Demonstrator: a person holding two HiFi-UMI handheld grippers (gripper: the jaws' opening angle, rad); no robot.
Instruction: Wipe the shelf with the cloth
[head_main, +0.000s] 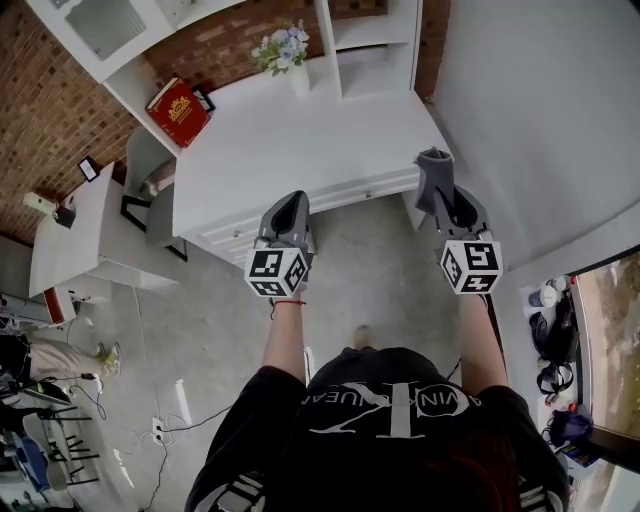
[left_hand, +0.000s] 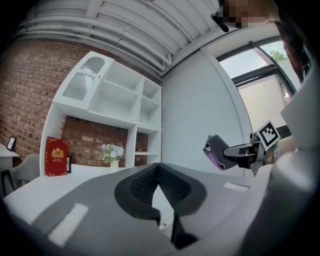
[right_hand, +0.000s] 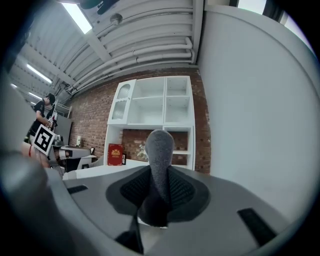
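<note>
A grey cloth (head_main: 435, 170) with a purple underside (left_hand: 218, 151) stands up from my right gripper (head_main: 445, 200), which is shut on it. In the right gripper view the cloth (right_hand: 160, 160) rises between the jaws and hides part of the white shelf unit (right_hand: 160, 102). My left gripper (head_main: 290, 205) hangs level with it to the left, its jaws shut with nothing in them (left_hand: 159, 167). Both grippers are in the air at the front edge of the white counter (head_main: 300, 140). The shelf unit (head_main: 370, 40) rises behind the counter, well beyond either gripper.
A red book (head_main: 178, 110) leans at the counter's left end. A vase of flowers (head_main: 285, 55) stands at the back. A white wall (head_main: 540, 110) closes the right side. A chair (head_main: 150, 190) and a second white desk (head_main: 80, 240) are to the left. A person (right_hand: 45, 115) stands far left.
</note>
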